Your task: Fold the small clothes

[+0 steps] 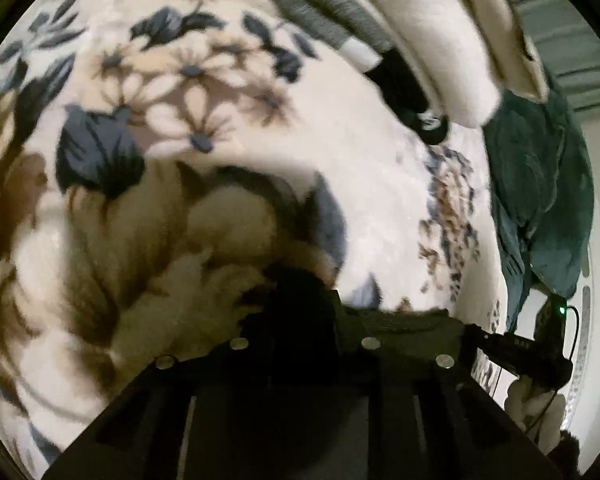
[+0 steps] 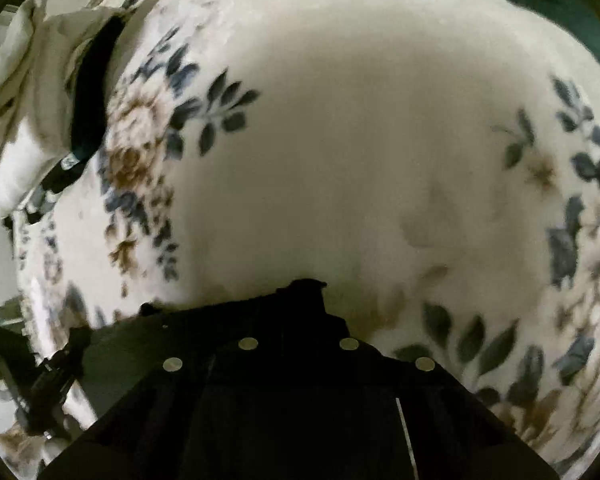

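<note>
A dark green garment (image 1: 404, 320) hangs stretched in a low band over the floral blanket (image 1: 360, 168). In the left wrist view my left gripper (image 1: 296, 288) is at the bottom centre, its dark fingers close together on the garment's left end. The garment runs right to my right gripper (image 1: 512, 348). In the right wrist view my right gripper (image 2: 306, 288) is shut on the same garment (image 2: 188, 320), which stretches left toward the left gripper (image 2: 60, 364). Both fingertips are dark and blurred.
At the blanket's far edge lie a grey-and-white striped cloth (image 1: 324, 12), a cream cloth (image 1: 460, 40) and a black item with a white label (image 1: 412, 92). A teal cloth (image 1: 540, 200) lies at the right. White blanket (image 2: 340, 160) spreads ahead of the right gripper.
</note>
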`<state>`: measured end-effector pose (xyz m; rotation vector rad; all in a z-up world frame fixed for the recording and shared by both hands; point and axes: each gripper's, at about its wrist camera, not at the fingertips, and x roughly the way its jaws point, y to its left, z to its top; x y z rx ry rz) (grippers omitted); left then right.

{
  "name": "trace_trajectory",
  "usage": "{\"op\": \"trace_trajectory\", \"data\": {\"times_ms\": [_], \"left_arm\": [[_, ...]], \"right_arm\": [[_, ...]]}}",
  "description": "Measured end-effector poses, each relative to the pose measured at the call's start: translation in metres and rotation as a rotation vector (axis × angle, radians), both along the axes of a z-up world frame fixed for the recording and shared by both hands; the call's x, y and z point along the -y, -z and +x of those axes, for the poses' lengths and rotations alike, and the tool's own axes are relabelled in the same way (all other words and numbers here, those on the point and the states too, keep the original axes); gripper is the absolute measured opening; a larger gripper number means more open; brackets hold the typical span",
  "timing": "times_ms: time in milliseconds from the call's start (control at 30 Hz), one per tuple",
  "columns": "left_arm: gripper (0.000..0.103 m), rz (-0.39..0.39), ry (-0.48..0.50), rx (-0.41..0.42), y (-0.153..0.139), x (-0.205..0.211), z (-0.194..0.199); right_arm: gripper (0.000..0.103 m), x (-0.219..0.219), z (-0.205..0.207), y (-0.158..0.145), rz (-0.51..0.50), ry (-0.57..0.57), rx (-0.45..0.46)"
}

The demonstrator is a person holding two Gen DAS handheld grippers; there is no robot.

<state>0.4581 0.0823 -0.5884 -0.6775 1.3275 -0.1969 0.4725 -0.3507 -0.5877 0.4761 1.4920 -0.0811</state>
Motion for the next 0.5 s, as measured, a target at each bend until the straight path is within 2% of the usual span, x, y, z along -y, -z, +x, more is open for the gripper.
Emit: {"op": "trace_trajectory", "data": {"times_ms": [100, 167, 200, 233, 267, 300, 367, 433, 500], "left_arm": [[0.018, -0.039, -0.016, -0.032, 0.001, -0.004, 0.003], [0.027, -0.055, -0.015, -0.030, -0.009, -0.008, 0.000], [0.033, -0.087, -0.012, -0.024, -0.016, -0.011, -0.005], [0.059, -0.111, -0.013, -0.013, -0.021, -0.014, -0.009], [0.088, -0.133, -0.010, 0.002, -0.029, -0.017, -0.018], [0.089, -0.147, -0.005, 0.008, -0.035, -0.019, -0.027], [0.089, -0.184, 0.006, -0.001, -0.039, -0.023, -0.043], [0.089, -0.213, -0.001, -0.042, -0.034, -0.027, -0.066], [0.089, -0.240, -0.003, -0.086, -0.026, -0.027, -0.090]], "right_arm": [[0.007, 0.002, 0.002, 0.005, 0.014, 0.022, -0.024], [0.008, 0.009, 0.001, 0.003, 0.074, 0.018, -0.045], [0.015, 0.016, -0.003, -0.002, 0.121, 0.020, -0.053], [0.021, 0.026, -0.012, -0.009, 0.164, 0.031, -0.062], [0.038, 0.034, -0.020, -0.014, 0.184, 0.045, -0.064], [0.049, 0.046, -0.037, -0.024, 0.214, 0.078, -0.048], [0.054, 0.062, -0.080, -0.038, 0.260, 0.135, -0.032], [0.056, 0.067, -0.120, -0.038, 0.297, 0.191, -0.053], [0.058, 0.066, -0.175, -0.024, 0.375, 0.281, -0.096]]}}
